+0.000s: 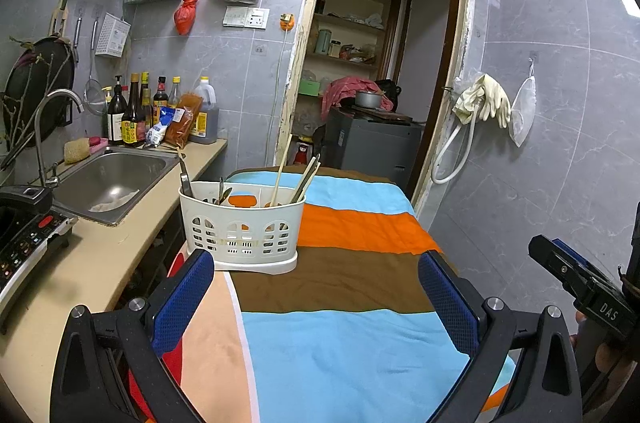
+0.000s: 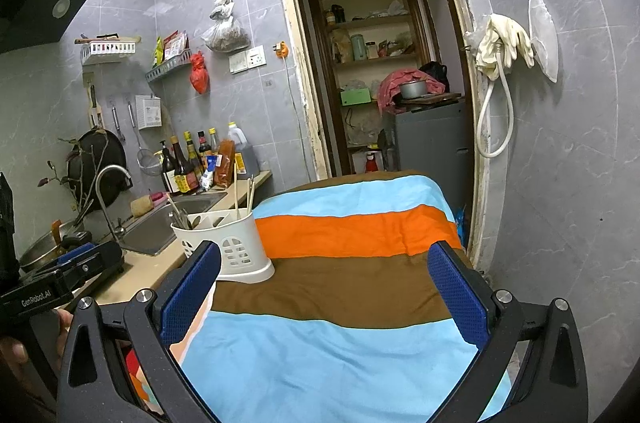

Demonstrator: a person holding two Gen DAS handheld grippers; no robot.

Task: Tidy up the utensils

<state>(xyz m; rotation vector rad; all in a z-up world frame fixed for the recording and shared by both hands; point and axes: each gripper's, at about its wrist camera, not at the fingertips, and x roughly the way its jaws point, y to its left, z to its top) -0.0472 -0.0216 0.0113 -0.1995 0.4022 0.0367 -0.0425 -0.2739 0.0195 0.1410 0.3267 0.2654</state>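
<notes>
Far left: sink in the counter, bottles behind it against the wall. Your left gripper hovers over the striped cloth on the tabletop, jaws released wide, nothing between them. Just ahead of its left finger the white utensil caddy stands upright on the cloth at the tabletop's left edge, beside the counter. Inside: chopsticks leaning in the right compartment, dark-handled utensils in the left one; exact types hard to tell. Your right gripper also hovers over the cloth, jaws spread wide, empty, caddy off its left finger. Both grippers are clear of the caddy. Right: open doorway, gloves hung on the wall.
</notes>
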